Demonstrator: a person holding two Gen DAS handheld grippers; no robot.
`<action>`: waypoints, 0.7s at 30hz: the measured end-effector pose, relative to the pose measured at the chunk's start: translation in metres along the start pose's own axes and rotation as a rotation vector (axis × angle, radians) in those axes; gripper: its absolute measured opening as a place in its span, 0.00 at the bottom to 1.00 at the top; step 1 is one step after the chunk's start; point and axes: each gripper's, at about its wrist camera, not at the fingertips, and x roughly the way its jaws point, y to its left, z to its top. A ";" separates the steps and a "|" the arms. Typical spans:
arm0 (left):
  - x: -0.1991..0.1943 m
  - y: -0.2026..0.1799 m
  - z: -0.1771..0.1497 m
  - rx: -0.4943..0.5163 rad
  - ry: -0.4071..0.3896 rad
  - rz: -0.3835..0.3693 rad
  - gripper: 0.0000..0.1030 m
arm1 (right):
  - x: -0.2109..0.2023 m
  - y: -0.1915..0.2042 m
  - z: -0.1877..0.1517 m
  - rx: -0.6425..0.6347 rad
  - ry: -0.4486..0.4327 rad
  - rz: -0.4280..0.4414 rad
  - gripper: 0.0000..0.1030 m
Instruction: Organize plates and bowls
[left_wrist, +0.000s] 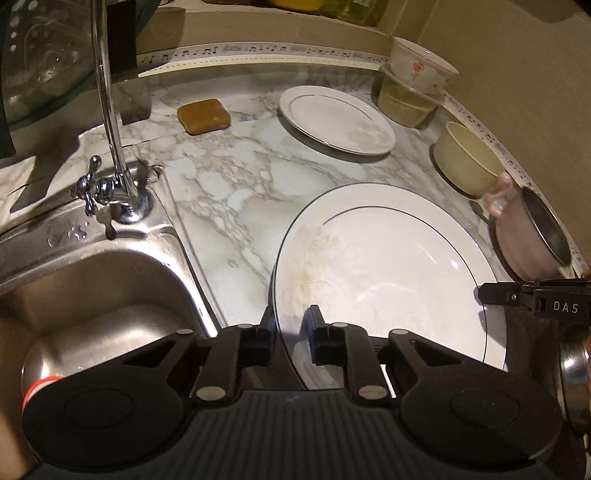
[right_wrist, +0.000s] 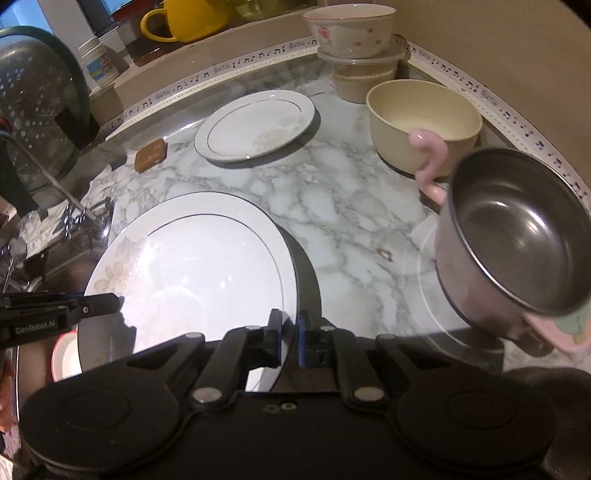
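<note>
A large white plate (left_wrist: 388, 273) with a thin dark ring is held above the marble counter by both grippers. My left gripper (left_wrist: 290, 325) is shut on its left rim. My right gripper (right_wrist: 290, 328) is shut on its right rim (right_wrist: 192, 273). A second white plate (left_wrist: 336, 118) lies flat on the counter farther back, also in the right wrist view (right_wrist: 255, 125). A cream bowl (right_wrist: 424, 122) stands at the right. A pink, steel-lined bowl (right_wrist: 513, 236) with handles sits beside it. A flowered bowl (right_wrist: 351, 29) sits on a lidded container in the corner.
A steel sink (left_wrist: 92, 295) and tap (left_wrist: 110, 110) are at the left. A brown sponge (left_wrist: 204, 115) lies on the counter (left_wrist: 229, 177). A colander (right_wrist: 33, 107) and yellow mug (right_wrist: 184, 18) are at the back left. The wall curves along the right.
</note>
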 end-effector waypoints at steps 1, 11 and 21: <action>-0.002 -0.004 -0.003 0.009 0.000 -0.002 0.15 | -0.004 -0.003 -0.004 0.007 0.009 -0.003 0.08; -0.024 -0.030 -0.038 0.047 0.042 -0.017 0.15 | -0.029 -0.009 -0.036 0.016 0.043 -0.038 0.08; -0.031 -0.032 -0.049 0.073 0.025 -0.019 0.15 | -0.034 -0.006 -0.043 -0.003 0.034 -0.046 0.15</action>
